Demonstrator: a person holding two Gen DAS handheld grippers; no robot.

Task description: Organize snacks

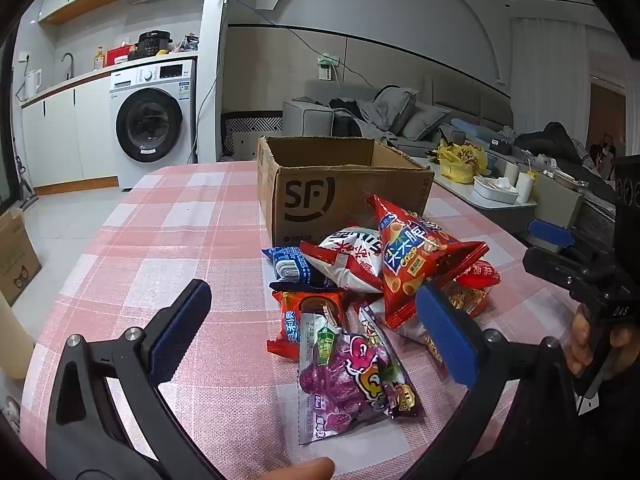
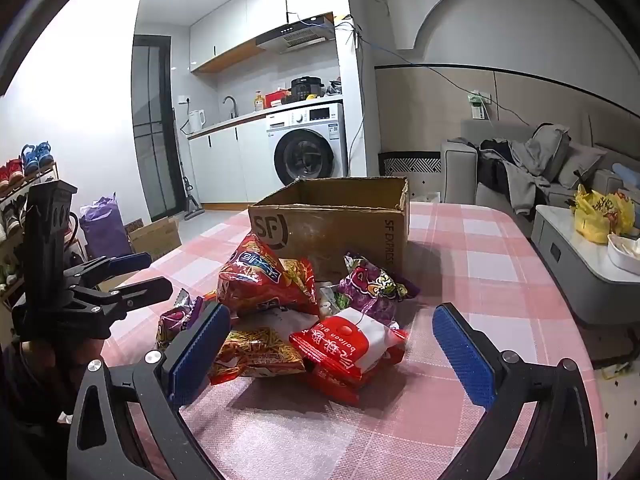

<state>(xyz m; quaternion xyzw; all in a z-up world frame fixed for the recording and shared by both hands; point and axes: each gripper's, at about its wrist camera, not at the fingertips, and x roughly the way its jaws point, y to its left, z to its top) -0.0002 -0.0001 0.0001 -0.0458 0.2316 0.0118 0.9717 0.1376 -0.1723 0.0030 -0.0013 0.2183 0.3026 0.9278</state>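
Left claw [image 1: 312,332]: we are holding it wide open above the table, nothing between its two blue pads; the pile of snacks is lying just ahead of it and slightly to its right.
Right claw [image 2: 332,356]: we are holding it spread fully apart as well, gripping nothing; the pile is sitting right in front of it, between and beyond its two blue pads.
Hands: we are seeing one hand [image 1: 592,344] wrapped around the right claw's handle, off to the right of the left claw.
Snack pile: we are counting about eight packets heaped together, some overlapping, so the exact count is unsure.
Red chip bags: one large red chip bag [image 1: 412,256] is leaning on top of the heap, directly ahead of the left claw.
Purple candy bags: we are counting two; the nearer purple candy bag [image 1: 348,380] is lying closest to the left claw, and the far purple bag [image 2: 374,284] is resting ahead of the right claw.
Red and white packet [image 2: 352,340]: one, lying nearest the right claw, between its pads.
Blue packet [image 1: 292,266]: one, at the left edge of the heap.
Cardboard box [image 1: 340,184]: one, open at the top, standing just behind the pile, beyond both claws.
Table [image 1: 180,216]: one, wearing a pink checked cloth, stretching under both claws.
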